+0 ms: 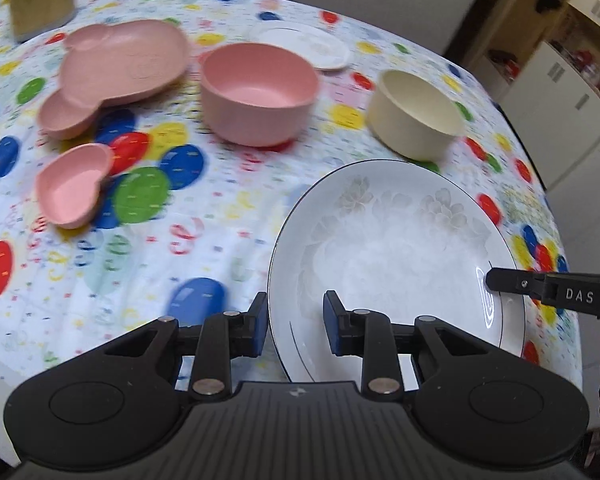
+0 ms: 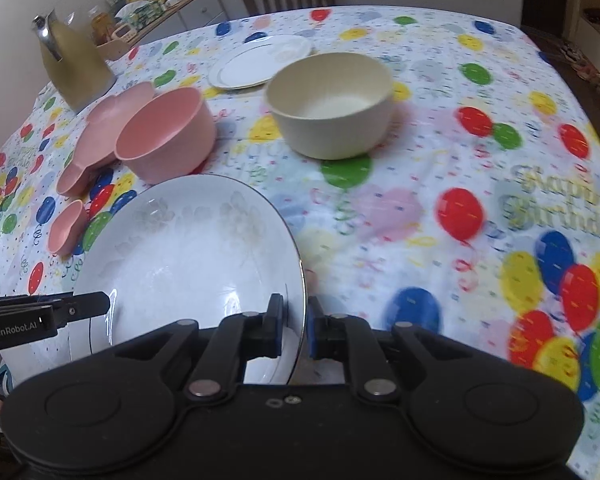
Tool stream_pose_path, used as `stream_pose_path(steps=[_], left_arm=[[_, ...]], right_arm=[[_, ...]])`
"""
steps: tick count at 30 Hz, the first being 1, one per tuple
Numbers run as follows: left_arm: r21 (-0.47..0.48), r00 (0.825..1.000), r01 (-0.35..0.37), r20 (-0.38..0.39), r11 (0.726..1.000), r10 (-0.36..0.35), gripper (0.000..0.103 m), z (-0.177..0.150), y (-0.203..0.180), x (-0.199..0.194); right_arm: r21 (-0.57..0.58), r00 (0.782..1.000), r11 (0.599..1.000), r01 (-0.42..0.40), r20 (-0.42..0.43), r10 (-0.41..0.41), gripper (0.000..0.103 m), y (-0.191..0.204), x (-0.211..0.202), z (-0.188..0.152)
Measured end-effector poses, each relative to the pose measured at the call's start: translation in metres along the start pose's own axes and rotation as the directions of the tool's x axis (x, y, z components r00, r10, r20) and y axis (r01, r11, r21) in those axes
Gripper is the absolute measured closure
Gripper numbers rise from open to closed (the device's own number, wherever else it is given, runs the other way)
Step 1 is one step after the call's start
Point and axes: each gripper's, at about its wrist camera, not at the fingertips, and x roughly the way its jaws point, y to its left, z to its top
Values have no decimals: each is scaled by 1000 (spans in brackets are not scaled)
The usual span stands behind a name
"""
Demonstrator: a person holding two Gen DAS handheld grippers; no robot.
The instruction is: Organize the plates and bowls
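1. I have the left gripper [image 1: 296, 322] clamped on the near rim of the white floral china plate [image 1: 396, 240], blue pads either side of the edge.
2. My right gripper [image 2: 296, 330] pinches the opposite rim of that same plate [image 2: 188, 256], jaws nearly closed.
3. The plate sits tilted over the balloon-print tablecloth [image 2: 420, 208].
4. Beyond the plate: a round pink plastic bowl [image 1: 258, 92] and a cream round bowl [image 1: 418, 114], apart.
5. Left of the plate: a small pink heart-shaped dish [image 1: 74, 192]; farther back, a pink divided plate [image 1: 116, 68].
6. Farthest from the plate: a white flat plate [image 1: 304, 44].

"Happy Birthday" on tablecloth [image 2: 420, 160]
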Motion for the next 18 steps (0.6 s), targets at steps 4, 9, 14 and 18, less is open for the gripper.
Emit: stream_pose_path(steps=[4,9,14,18], left_arm=[[56,998,46,-35,997,-44,75,-3,-28,6],[130,995,80,-67,988,-72,75,-6,-55,12],[173,992,96,-93,980,-81,75,-11,-71,19],[194,992,89,-103,977,-70,75,-14,-75,24]], right_arm=[[60,999,997,41,0,-42,93,-29,-20,-15],[116,997,990,80,12,-82,93,-54,-41,-34],[156,994,982,108,9,-110,93,-69,-47,-47],[183,993,976,118,2,-120,92,-77,-46,-55]])
